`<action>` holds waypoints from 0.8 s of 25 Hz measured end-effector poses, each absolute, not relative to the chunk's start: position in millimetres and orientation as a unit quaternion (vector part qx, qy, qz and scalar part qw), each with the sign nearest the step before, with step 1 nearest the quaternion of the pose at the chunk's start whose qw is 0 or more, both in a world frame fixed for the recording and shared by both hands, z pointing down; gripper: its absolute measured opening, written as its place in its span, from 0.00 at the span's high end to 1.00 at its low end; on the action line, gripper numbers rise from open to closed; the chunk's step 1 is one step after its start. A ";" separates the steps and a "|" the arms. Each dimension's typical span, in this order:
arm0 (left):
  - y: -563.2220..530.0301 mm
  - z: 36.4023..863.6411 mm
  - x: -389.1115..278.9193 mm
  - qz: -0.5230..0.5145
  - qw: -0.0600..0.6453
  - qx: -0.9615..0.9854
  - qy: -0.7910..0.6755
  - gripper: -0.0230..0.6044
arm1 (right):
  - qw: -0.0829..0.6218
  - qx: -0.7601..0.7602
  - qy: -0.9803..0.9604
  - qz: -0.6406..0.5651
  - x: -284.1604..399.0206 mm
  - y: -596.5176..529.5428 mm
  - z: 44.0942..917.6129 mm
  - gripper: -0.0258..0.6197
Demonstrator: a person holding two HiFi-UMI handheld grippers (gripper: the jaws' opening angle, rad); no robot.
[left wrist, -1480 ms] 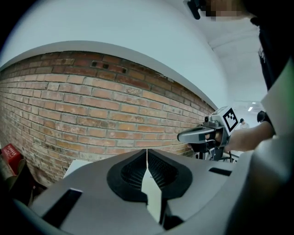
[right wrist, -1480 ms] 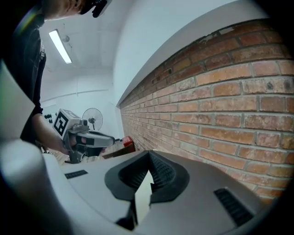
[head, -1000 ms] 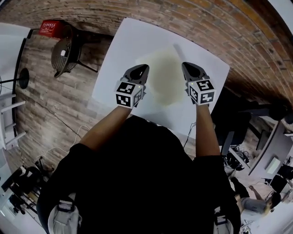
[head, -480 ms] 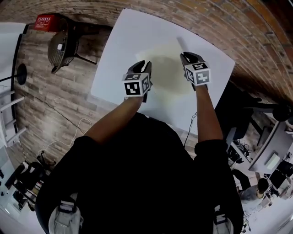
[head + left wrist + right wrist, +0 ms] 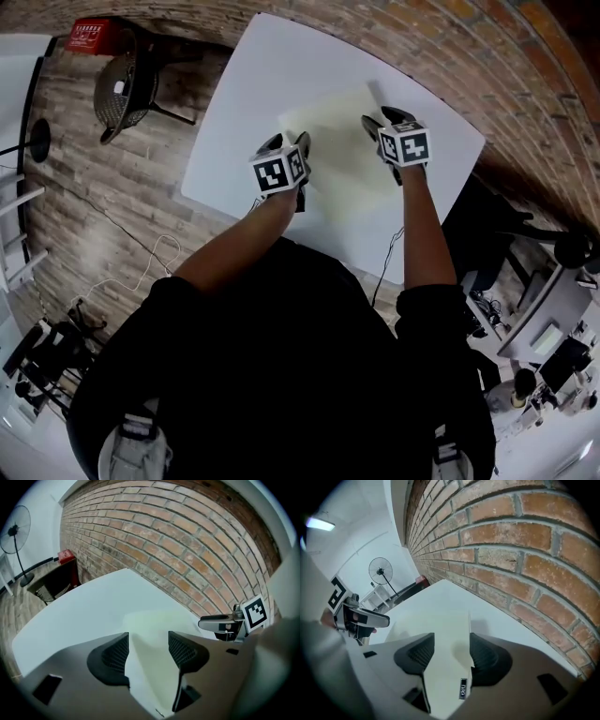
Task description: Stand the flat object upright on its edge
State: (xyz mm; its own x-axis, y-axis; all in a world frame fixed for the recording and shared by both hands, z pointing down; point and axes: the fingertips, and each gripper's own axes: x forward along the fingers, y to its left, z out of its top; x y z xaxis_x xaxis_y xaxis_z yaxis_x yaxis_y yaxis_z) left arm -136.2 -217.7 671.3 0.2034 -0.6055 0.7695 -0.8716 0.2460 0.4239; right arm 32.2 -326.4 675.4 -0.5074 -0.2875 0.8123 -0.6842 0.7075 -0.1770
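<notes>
A pale cream flat sheet (image 5: 342,155) lies on the white table (image 5: 253,84). My left gripper (image 5: 292,142) is at the sheet's near left edge, its jaws opening. In the left gripper view the sheet (image 5: 147,667) runs between the two pads with a gap on each side. My right gripper (image 5: 378,122) is at the sheet's right edge, jaws also opening. In the right gripper view the sheet (image 5: 443,667), with a small dark label (image 5: 462,688), lies between the pads, its thin edge close to the right pad (image 5: 485,660). Neither gripper presses on it.
A brick wall (image 5: 187,550) runs along the table's far side. A dark mesh chair (image 5: 122,89) and a red box (image 5: 89,33) stand left of the table, with a fan (image 5: 16,531) beyond. A cable (image 5: 159,258) lies on the floor.
Both grippers have moved forward and down to the sheet's edges. Their jaws, shut earlier, now stand apart.
</notes>
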 end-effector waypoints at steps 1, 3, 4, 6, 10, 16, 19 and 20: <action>-216.7 675.2 -136.9 0.134 0.502 0.591 -0.618 0.54 | 0.406 0.288 -0.830 0.252 30.8 -327.6 677.5 0.57; -215.9 683.2 -137.1 0.132 0.519 0.576 -0.618 0.52 | 0.414 0.277 -0.825 0.269 28.9 -328.5 684.9 0.52; -215.6 687.4 -136.5 0.131 0.528 0.570 -0.616 0.51 | 0.418 0.273 -0.820 0.279 28.6 -328.7 689.4 0.49; -214.2 696.0 -133.9 0.129 0.549 0.556 -0.611 0.50 | 0.427 0.268 -0.811 0.296 29.5 -329.4 697.3 0.43; -212.7 706.6 -125.6 0.139 0.571 0.541 -0.602 0.50 | 0.447 0.255 -0.798 0.315 30.7 -330.8 708.6 0.41; -214.2 708.3 -126.6 0.154 0.561 0.536 -0.612 0.50 | 0.465 0.231 -0.787 0.332 23.1 -328.3 717.9 0.41; -217.2 711.4 -126.6 0.154 0.565 0.535 -0.609 0.50 | 0.467 0.217 -0.784 0.347 19.5 -328.2 721.7 0.42; -217.5 712.5 -126.1 0.155 0.566 0.535 -0.607 0.50 | 0.466 0.212 -0.783 0.353 19.1 -327.3 722.7 0.43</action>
